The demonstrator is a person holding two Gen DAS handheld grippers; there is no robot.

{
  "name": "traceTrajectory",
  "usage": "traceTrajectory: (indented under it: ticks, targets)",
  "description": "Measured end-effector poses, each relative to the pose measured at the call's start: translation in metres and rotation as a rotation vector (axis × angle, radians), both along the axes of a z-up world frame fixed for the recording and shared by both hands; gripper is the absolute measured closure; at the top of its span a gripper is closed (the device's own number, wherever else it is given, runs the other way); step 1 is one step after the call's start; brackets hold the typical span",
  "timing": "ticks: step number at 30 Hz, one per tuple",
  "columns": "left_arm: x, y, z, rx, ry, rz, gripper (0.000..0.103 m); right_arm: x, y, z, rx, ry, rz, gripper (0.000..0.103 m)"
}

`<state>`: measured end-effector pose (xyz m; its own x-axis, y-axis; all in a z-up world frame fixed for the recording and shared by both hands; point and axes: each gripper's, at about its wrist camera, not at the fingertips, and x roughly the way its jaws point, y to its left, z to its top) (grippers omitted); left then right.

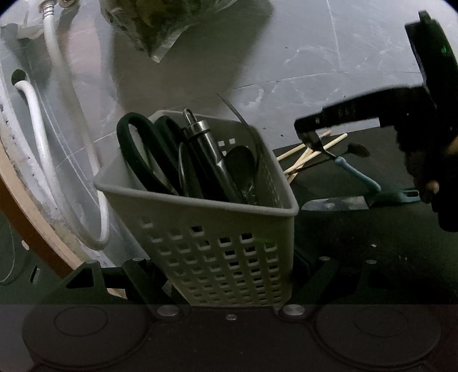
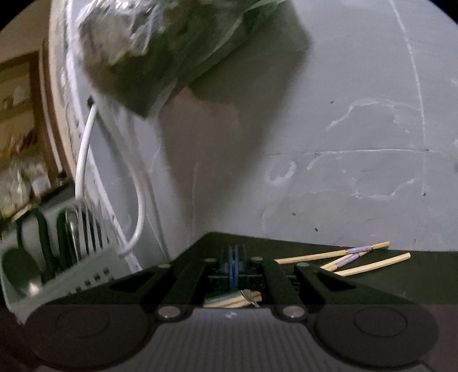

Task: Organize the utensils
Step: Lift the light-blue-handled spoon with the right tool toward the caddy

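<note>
A grey perforated basket (image 1: 229, 229) stands between the fingers of my left gripper (image 1: 229, 260), which is shut on its sides. It holds black-handled scissors (image 1: 137, 148), a steel tool (image 1: 200, 134) and a spoon (image 1: 240, 166). To the right, my right gripper (image 1: 310, 138) is shut on the thin metal neck of a light-blue-handled utensil (image 1: 357, 174), which hangs slanting above the dark counter. In the right wrist view the right gripper (image 2: 234, 257) shows its jaws closed together. The basket (image 2: 86, 280) is at its left.
Wooden chopsticks (image 1: 303, 154) (image 2: 343, 257) lie on the dark counter (image 1: 357, 243), beside a teal-handled knife (image 1: 335, 204). A white hose (image 1: 57, 143) loops down the grey tiled wall. A plastic bag of greens (image 1: 160, 23) hangs above. A person's hand (image 1: 423, 160) carries the right gripper.
</note>
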<state>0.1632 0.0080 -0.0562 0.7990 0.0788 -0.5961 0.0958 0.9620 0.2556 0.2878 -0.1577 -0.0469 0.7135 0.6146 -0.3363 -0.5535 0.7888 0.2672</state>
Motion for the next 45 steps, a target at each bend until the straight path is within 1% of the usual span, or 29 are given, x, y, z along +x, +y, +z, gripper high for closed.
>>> traceTrajectory:
  ticks: [6, 11, 13, 19, 25, 30, 33, 35, 37, 40, 43, 45]
  targets:
    - [0.002, 0.007, -0.001, -0.019, -0.004, -0.028, 0.02, -0.001, -0.012, 0.02, 0.097, 0.03, -0.072, 0.101]
    - [0.003, 0.011, -0.001, -0.021, -0.005, -0.056, 0.02, -0.004, -0.016, 0.033, 0.131, 0.029, -0.124, 0.101]
    - [0.005, 0.012, -0.002, -0.02, -0.005, -0.067, 0.02, -0.006, -0.016, 0.038, 0.133, 0.022, -0.142, 0.101]
    - [0.007, 0.015, -0.002, -0.022, -0.007, -0.099, 0.02, -0.015, -0.015, 0.057, 0.186, -0.007, -0.2, 0.101]
    - [0.004, 0.02, -0.004, -0.023, -0.02, -0.132, 0.02, -0.027, -0.008, 0.081, 0.223, -0.056, -0.217, 0.101]
    - [0.007, 0.024, -0.005, -0.022, -0.026, -0.152, 0.02, -0.046, -0.002, 0.113, 0.29, -0.124, -0.181, 0.101]
    - [0.007, 0.025, -0.005, -0.022, -0.029, -0.159, 0.02, -0.053, 0.005, 0.133, 0.345, -0.159, -0.13, 0.101]
    - [0.006, 0.026, -0.006, -0.022, -0.031, -0.162, 0.02, -0.057, 0.01, 0.141, 0.387, -0.166, -0.088, 0.101]
    - [0.004, 0.025, -0.006, -0.022, -0.033, -0.164, 0.02, -0.059, 0.015, 0.144, 0.442, -0.15, -0.046, 0.101]
    - [0.004, 0.026, -0.006, -0.021, -0.033, -0.167, 0.02, -0.059, 0.022, 0.142, 0.511, -0.108, 0.006, 0.101]
    - [0.005, 0.027, -0.007, -0.021, -0.034, -0.169, 0.02, -0.059, 0.032, 0.133, 0.518, -0.072, 0.035, 0.101]
    - [0.004, 0.027, -0.006, -0.022, -0.034, -0.169, 0.02, -0.06, 0.034, 0.124, 0.528, -0.03, 0.045, 0.101]
